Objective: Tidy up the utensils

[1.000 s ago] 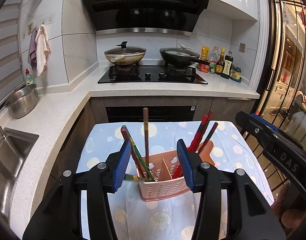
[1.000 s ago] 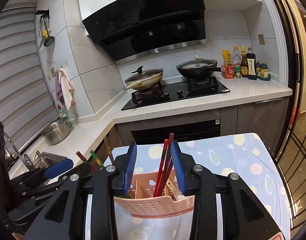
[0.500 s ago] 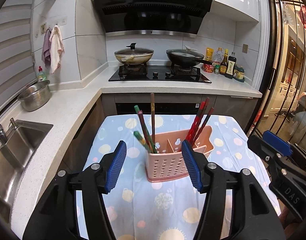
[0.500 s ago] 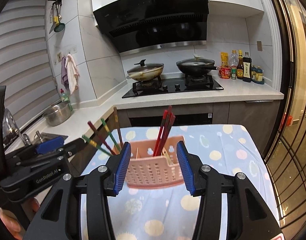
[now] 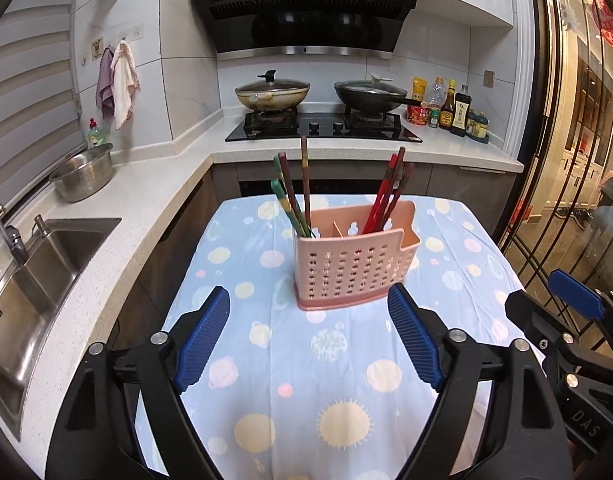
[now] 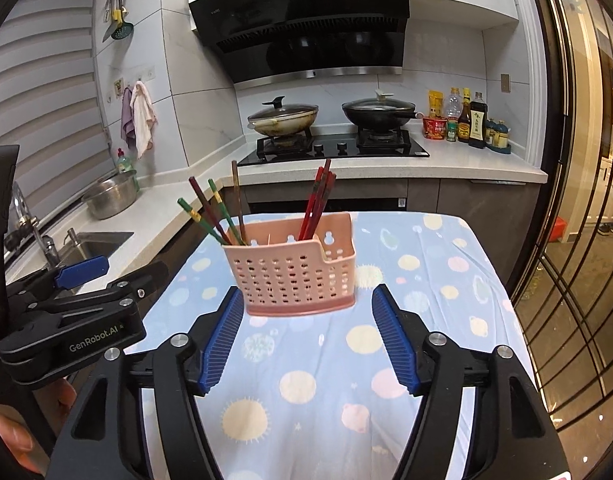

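a: what's the surface and the room around you?

b: you're over a counter draped in a pale blue cloth printed with suns and planets (image 5: 338, 364), in a kitchen with a white speckled worktop (image 5: 146, 196), a steel sink (image 5: 34, 280), a black hob (image 5: 322, 128) carrying two lidded pans, and a black extractor hood (image 5: 306, 4).

a: where's the holder?

b: the pink perforated plastic utensil caddy (image 5: 352, 262) stands upright on the cloth. green, brown and dark red chopsticks (image 5: 292, 196) lean in its left compartment, red chopsticks (image 5: 388, 196) in its right.

a: and your grippers?

b: your left gripper (image 5: 308, 340) has just been opening; its jaws are spread, with nothing between them and the caddy just beyond the tips. your right gripper (image 6: 308, 340) has been opening too, also empty, caddy just ahead.
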The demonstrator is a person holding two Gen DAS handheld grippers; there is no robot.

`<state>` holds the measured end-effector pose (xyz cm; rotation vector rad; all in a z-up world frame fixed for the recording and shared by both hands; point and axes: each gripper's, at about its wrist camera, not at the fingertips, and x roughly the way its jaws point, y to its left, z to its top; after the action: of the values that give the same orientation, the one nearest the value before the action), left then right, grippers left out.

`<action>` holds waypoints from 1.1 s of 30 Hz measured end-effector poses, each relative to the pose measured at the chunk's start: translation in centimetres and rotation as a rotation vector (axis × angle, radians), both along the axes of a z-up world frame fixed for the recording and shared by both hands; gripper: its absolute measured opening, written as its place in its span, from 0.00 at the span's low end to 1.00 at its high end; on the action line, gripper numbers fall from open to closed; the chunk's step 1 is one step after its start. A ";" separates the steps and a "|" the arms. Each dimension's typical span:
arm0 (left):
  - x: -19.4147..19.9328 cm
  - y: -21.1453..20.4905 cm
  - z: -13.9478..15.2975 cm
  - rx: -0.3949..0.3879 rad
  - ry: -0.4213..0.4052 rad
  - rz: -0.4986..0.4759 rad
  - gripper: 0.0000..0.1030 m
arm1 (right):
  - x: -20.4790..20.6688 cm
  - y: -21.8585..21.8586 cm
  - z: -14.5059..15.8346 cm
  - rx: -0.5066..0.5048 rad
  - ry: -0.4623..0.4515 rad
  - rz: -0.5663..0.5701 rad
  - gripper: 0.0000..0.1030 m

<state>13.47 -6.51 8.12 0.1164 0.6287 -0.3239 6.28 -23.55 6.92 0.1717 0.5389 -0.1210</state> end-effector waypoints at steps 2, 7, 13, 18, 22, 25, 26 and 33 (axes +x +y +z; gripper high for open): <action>-0.6 0.0 -0.4 0.006 0.008 0.001 0.79 | -0.7 0.3 -0.4 -0.008 0.009 0.000 0.64; -2.3 0.2 -1.3 0.019 0.018 0.002 0.85 | -2.2 1.0 -1.0 -0.026 0.019 0.000 0.67; -3.5 0.5 -2.3 0.046 0.028 0.012 0.86 | -3.3 1.5 -1.8 -0.016 0.036 0.003 0.72; -4.0 1.1 -2.9 0.057 0.036 0.025 0.88 | -4.0 1.7 -2.2 -0.010 0.047 0.002 0.79; -4.3 1.4 -3.3 0.065 0.041 0.035 0.91 | -4.4 2.0 -2.6 -0.011 0.061 0.002 0.81; -4.5 1.5 -3.7 0.074 0.048 0.041 0.92 | -4.5 2.2 -2.9 -0.024 0.071 0.000 0.81; -4.6 1.7 -3.8 0.074 0.050 0.044 0.92 | -4.6 2.2 -3.0 -0.023 0.073 0.001 0.81; -4.7 1.9 -4.0 0.071 0.062 0.050 0.92 | -4.8 2.2 -3.4 0.011 0.082 -0.006 0.81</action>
<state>8.80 -4.56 4.11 0.1593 0.7041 -0.2575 1.44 -21.37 3.47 0.1797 0.6205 -0.1317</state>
